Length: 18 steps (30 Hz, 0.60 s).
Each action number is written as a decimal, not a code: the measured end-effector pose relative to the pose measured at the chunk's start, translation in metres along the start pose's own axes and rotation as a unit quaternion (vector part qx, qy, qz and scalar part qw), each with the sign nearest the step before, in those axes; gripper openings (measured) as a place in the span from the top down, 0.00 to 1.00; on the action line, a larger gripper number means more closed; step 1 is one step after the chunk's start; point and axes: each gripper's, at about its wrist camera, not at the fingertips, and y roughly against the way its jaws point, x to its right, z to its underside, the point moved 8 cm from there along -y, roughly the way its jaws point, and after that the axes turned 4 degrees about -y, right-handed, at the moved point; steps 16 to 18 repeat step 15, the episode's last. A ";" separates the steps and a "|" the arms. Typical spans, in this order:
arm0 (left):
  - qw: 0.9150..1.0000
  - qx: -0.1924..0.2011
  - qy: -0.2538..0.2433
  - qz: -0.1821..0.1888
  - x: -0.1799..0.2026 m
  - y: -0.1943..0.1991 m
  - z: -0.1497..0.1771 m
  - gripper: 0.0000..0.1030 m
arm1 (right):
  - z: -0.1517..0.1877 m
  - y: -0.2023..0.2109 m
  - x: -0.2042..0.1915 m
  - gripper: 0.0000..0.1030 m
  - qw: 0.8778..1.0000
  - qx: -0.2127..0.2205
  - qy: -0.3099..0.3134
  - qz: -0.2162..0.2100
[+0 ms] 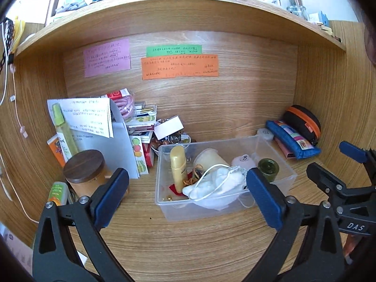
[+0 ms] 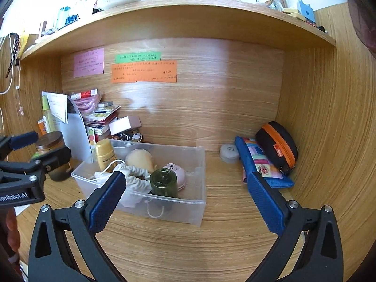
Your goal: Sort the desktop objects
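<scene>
A clear plastic bin [image 1: 279,176] [image 2: 199,164] sits mid-desk. It holds a yellow bottle [image 1: 178,169] [image 2: 104,155], a white drawstring pouch [image 1: 218,181] [image 2: 136,176], a green jar [image 1: 268,169] [image 2: 164,182], a pink round case [image 2: 177,170] and a cream object [image 1: 210,159]. My left gripper [image 1: 188,199] is open and empty in front of the bin. My right gripper [image 2: 188,199] is open and empty, to the bin's right front; it also shows in the left wrist view [image 1: 338,164]. A blue pencil pouch [image 2: 258,162] [image 1: 291,138] and a black-orange case [image 2: 277,148] [image 1: 303,122] lie at right.
A wooden-lidded jar [image 1: 84,171] [image 2: 50,143], papers [image 1: 89,117], a green spray bottle [image 1: 63,129] and stacked boxes [image 1: 143,127] crowd the left. A small round tin [image 2: 229,152] sits by the back wall. Colored notes [image 1: 179,67] hang on the back panel. A cluttered shelf [image 1: 188,0] runs overhead.
</scene>
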 end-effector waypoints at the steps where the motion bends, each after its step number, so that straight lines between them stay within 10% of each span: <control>1: 1.000 0.000 0.003 0.003 0.000 -0.001 0.001 0.02 | 0.000 0.002 0.000 0.00 1.000 0.000 -0.005 -0.005; 18: 1.000 -0.015 0.008 0.013 0.008 -0.011 0.015 0.02 | 0.008 -0.001 -0.010 0.00 1.000 -0.009 0.001 -0.007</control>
